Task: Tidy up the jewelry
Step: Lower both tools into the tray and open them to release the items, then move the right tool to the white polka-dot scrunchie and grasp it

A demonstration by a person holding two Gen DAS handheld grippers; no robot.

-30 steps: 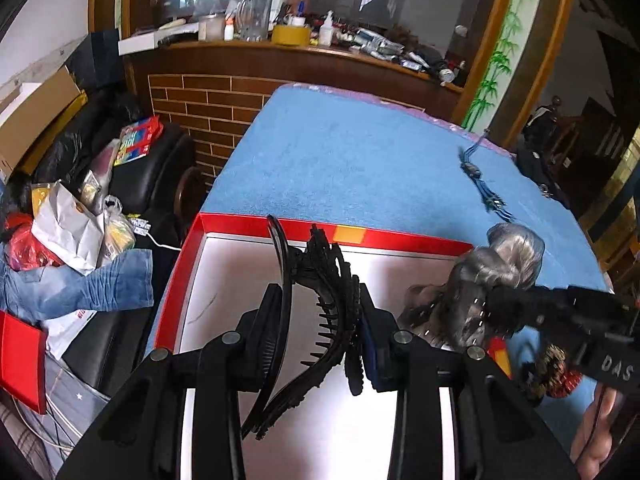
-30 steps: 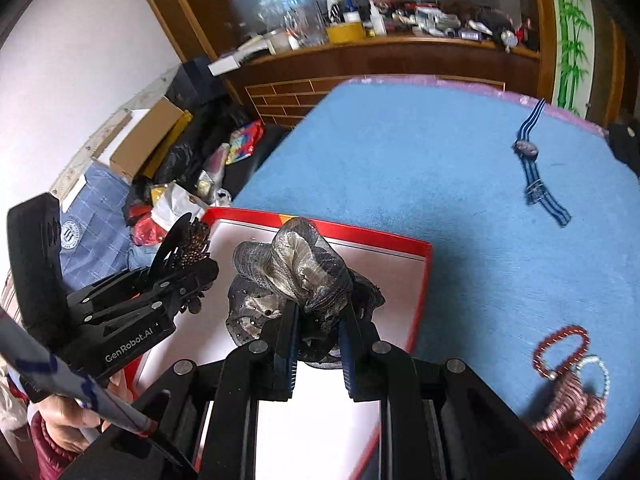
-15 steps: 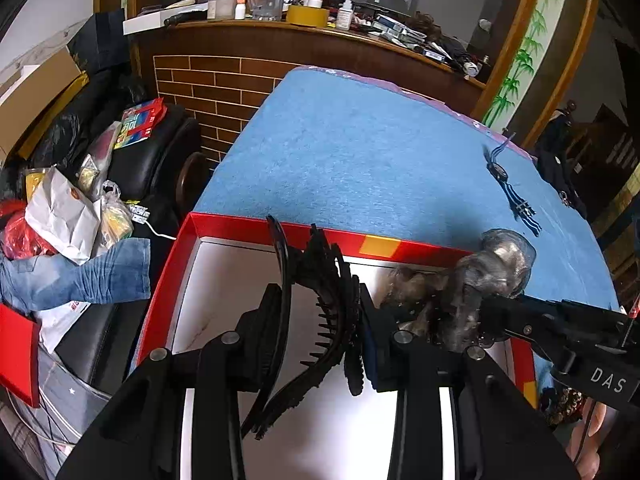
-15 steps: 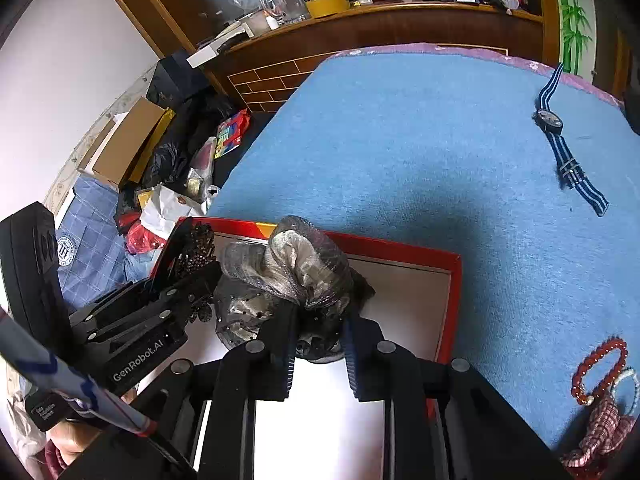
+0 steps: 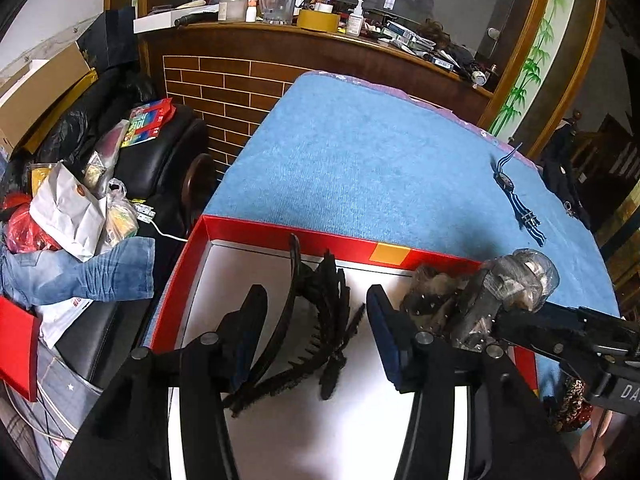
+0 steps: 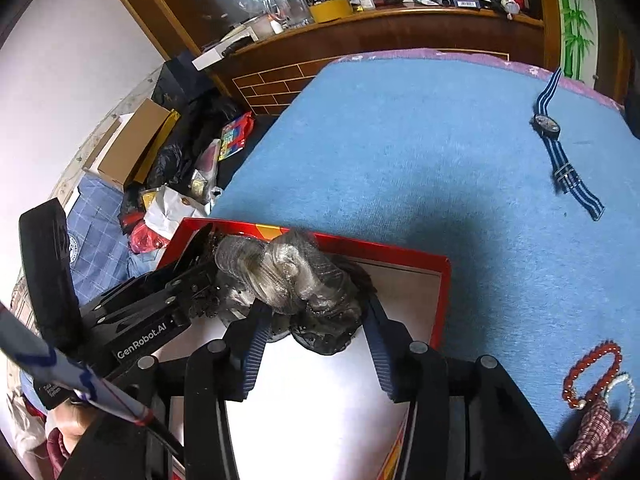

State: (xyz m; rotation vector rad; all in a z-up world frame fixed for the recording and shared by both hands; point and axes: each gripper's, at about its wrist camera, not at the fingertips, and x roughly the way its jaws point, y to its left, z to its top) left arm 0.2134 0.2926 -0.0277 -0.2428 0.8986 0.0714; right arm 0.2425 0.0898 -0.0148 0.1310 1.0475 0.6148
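Observation:
A red box with a white floor sits at the near edge of the blue cloth table; it also shows in the right wrist view. My left gripper is open, with a black hair comb clip lying loose between its fingers in the box. My right gripper is open over the box, with a grey-silver fabric hair piece resting between and just beyond its fingers. The hair piece also shows in the left wrist view.
A blue striped watch lies on the table's far right. Red and white bead bracelets and a checked fabric piece lie right of the box. Clutter, a black chair and a brick counter lie beyond the table's left edge.
Both grippers have opened. The left one let go of the black comb clip, and the right one let go of the grey hair piece, both inside the box.

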